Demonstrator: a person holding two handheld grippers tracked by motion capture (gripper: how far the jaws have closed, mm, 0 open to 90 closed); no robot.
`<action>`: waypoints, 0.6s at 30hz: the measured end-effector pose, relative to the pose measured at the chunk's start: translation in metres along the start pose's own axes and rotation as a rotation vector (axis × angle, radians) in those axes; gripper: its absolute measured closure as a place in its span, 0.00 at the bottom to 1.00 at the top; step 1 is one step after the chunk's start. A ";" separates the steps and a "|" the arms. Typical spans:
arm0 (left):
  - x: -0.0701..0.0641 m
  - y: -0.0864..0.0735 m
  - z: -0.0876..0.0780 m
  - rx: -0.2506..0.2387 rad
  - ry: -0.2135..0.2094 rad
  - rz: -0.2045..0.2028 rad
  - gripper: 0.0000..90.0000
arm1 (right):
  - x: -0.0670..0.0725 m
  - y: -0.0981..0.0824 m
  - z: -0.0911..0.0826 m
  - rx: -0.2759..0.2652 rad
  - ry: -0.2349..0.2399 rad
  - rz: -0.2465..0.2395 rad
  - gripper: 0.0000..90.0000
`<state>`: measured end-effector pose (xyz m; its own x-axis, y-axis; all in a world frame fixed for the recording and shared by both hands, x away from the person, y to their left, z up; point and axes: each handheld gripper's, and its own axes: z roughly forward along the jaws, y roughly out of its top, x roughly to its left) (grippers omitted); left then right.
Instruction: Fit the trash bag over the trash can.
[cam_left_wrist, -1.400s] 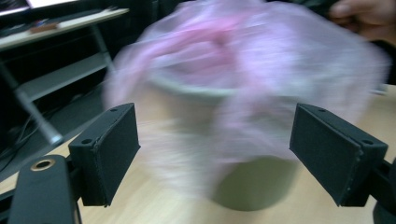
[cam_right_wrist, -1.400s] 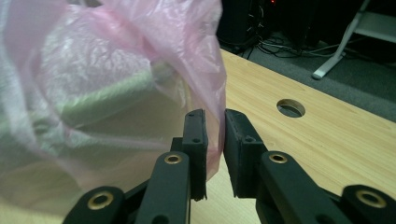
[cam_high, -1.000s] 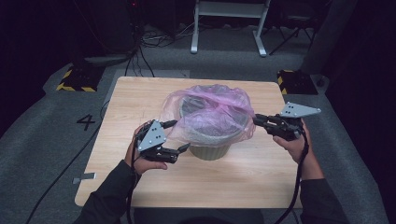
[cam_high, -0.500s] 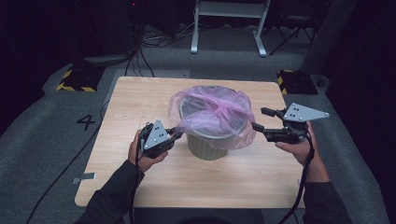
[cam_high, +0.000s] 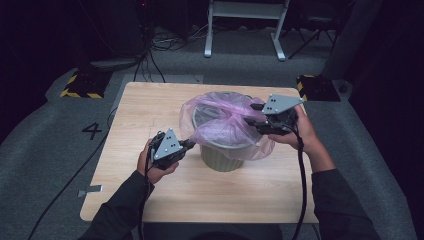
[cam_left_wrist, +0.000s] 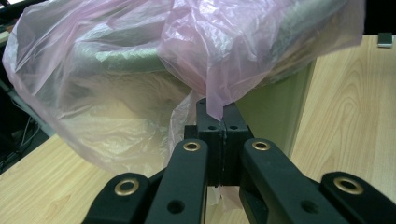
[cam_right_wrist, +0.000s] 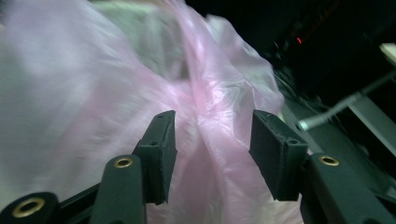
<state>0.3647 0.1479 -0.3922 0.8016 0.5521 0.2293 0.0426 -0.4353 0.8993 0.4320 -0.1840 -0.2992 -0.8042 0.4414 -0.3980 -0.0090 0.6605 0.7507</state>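
A grey-green bin (cam_high: 220, 159) stands mid-table, lined with a thin pink plastic bag (cam_high: 220, 120) that drapes over its rim. At the bin's left side my left gripper (cam_high: 188, 145) has just closed on a hanging flap of the bag; in the left gripper view its jaws (cam_left_wrist: 219, 112) meet with the pink film (cam_left_wrist: 212, 60) pinched between them. My right gripper (cam_high: 253, 115) is raised at the bin's right rim. Its jaws (cam_right_wrist: 212, 140) stand apart and have just been closing, with a fold of the bag (cam_right_wrist: 205, 116) between the pads, which do not press on it.
The wooden table (cam_high: 145, 105) has bare room around the bin. Beyond it on the floor lie black-and-yellow blocks (cam_high: 80, 85) (cam_high: 317, 87), cables and a white stand (cam_high: 245, 30). A "4" (cam_high: 92, 131) marks the floor at left.
The left gripper's jaws, open a second ago, have shut on the bag's left flap. The right gripper has let go, risen and moved in over the bin's right rim.
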 end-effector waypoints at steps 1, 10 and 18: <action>0.000 0.000 0.000 0.000 -0.013 -0.002 1.00 | -0.004 -0.002 0.004 0.013 -0.013 0.011 0.59; -0.002 -0.004 -0.001 0.039 -0.065 0.050 1.00 | -0.034 -0.017 0.021 0.048 -0.068 0.162 0.98; -0.013 -0.017 0.002 0.168 -0.130 0.142 1.00 | -0.060 -0.034 0.032 0.008 -0.059 0.372 0.99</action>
<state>0.3553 0.1468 -0.4116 0.8760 0.3856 0.2898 0.0137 -0.6204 0.7842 0.5000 -0.2134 -0.3178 -0.7158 0.6863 -0.1290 0.2821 0.4531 0.8457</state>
